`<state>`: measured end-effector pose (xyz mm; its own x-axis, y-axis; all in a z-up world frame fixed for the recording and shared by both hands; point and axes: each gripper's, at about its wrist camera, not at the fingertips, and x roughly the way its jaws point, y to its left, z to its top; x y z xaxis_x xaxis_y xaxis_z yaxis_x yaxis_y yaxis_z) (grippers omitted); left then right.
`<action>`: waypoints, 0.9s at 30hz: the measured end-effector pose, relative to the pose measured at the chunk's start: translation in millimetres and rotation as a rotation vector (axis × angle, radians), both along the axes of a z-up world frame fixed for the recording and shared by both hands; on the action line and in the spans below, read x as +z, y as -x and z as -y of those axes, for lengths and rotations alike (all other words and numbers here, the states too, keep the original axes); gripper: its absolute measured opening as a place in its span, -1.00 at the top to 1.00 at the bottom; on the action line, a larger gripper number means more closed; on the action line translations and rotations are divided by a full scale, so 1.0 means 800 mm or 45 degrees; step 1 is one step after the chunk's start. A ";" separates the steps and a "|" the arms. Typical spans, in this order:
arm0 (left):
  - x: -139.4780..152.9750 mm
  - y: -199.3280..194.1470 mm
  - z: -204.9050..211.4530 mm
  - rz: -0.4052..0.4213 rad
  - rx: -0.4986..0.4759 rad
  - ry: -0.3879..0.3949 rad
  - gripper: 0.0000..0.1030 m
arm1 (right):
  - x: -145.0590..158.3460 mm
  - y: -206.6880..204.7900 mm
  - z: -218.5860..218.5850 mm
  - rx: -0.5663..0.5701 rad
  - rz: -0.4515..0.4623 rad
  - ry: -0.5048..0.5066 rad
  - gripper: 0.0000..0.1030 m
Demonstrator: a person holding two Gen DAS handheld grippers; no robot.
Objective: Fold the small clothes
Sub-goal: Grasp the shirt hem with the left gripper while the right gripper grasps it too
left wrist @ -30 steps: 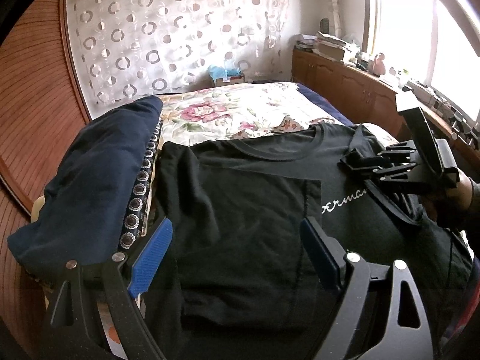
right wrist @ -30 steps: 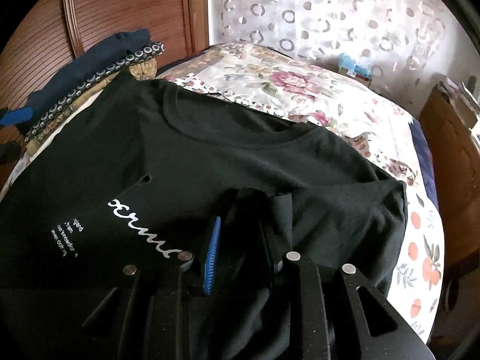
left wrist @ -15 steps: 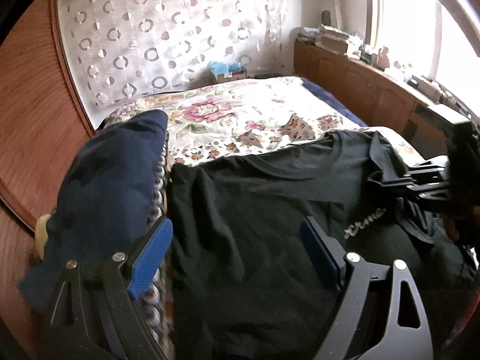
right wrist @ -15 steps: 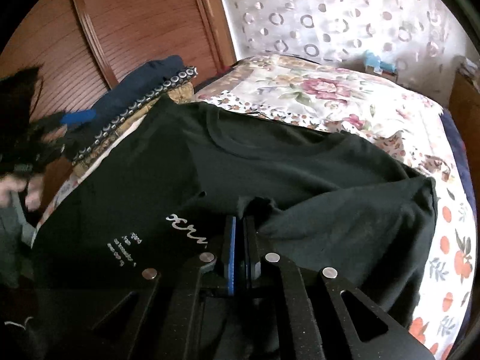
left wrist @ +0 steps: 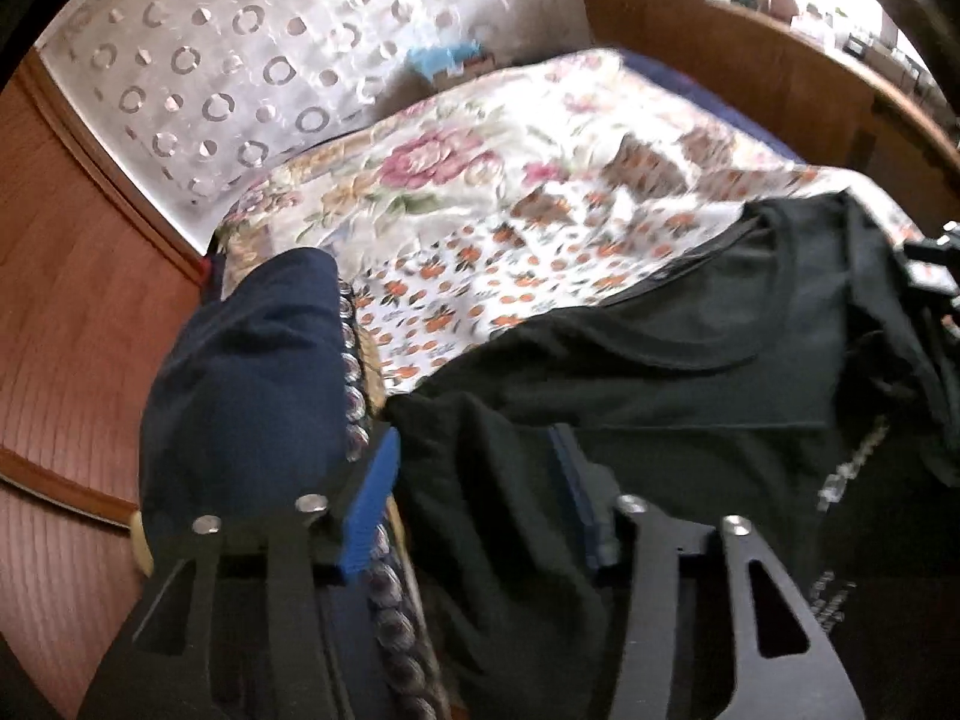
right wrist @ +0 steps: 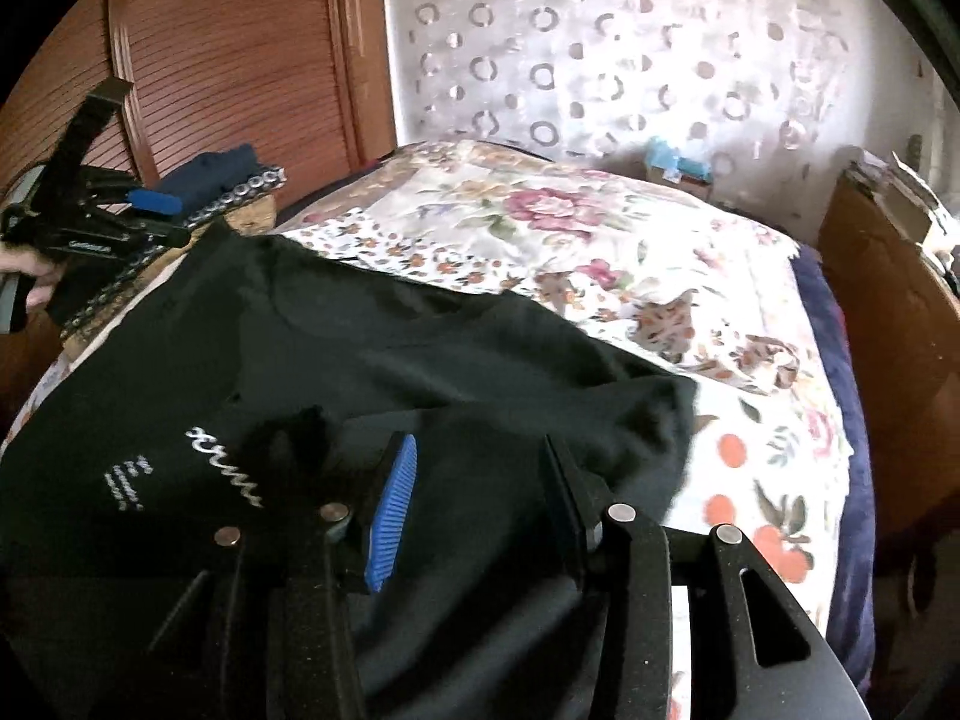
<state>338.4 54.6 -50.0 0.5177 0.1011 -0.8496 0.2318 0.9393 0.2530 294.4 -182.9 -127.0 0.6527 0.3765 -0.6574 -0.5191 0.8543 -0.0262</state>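
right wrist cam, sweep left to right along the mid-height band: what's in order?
left gripper → folded navy garment → black T-shirt → floral bedspread → blue box by the curtain → wooden cabinet

A: Where does the left wrist view sit?

B: Close behind its own jaws, tilted steeply down. The black T-shirt [left wrist: 630, 396] fills the space between and beyond them; a navy folded pile [left wrist: 240, 384] lies just outside the left jaw.

A: And the right wrist view?

B: Also close behind its jaws, angled down less steeply, the same shirt under and ahead of them.

A: What do they share?

B: The shirt, the floral bedspread [right wrist: 600, 240] beyond both jaw pairs, the circle-patterned curtain [left wrist: 240, 60] farthest off.
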 end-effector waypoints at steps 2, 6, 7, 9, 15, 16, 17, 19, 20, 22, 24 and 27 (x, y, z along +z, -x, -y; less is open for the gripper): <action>-0.010 -0.015 -0.001 -0.068 -0.011 -0.006 0.33 | -0.003 -0.001 0.002 -0.013 -0.004 -0.013 0.14; -0.025 -0.038 -0.001 -0.123 0.017 -0.148 0.33 | -0.008 -0.002 0.007 -0.023 -0.005 -0.037 0.14; -0.028 -0.043 -0.003 -0.137 0.027 -0.168 0.33 | -0.008 0.000 0.008 -0.025 -0.003 -0.041 0.14; -0.034 -0.048 -0.004 -0.152 0.033 -0.193 0.33 | -0.008 0.001 0.010 -0.019 -0.001 -0.051 0.14; -0.051 -0.056 0.003 -0.178 -0.009 -0.283 0.33 | -0.008 -0.001 0.017 -0.044 0.031 -0.035 0.14; -0.052 -0.056 0.004 -0.179 -0.018 -0.288 0.35 | -0.007 -0.001 0.020 -0.047 0.029 -0.040 0.14; -0.052 -0.055 0.005 -0.177 -0.026 -0.295 0.52 | -0.006 -0.001 0.022 -0.052 0.030 -0.043 0.14; -0.052 -0.052 0.005 -0.174 -0.035 -0.299 0.82 | -0.004 -0.001 0.028 -0.064 0.040 -0.035 0.14; -0.049 -0.049 0.005 -0.164 -0.045 -0.280 0.82 | -0.004 -0.001 0.030 -0.073 0.044 -0.032 0.14; -0.034 -0.041 0.002 -0.115 -0.038 -0.227 0.83 | -0.005 -0.007 0.037 -0.095 0.035 -0.035 0.13; -0.011 -0.028 0.000 -0.044 -0.042 -0.148 0.84 | -0.008 -0.015 0.040 -0.112 0.002 -0.025 0.07; 0.023 -0.005 -0.003 0.057 -0.042 -0.069 0.84 | -0.011 -0.029 0.044 -0.150 -0.024 -0.001 0.05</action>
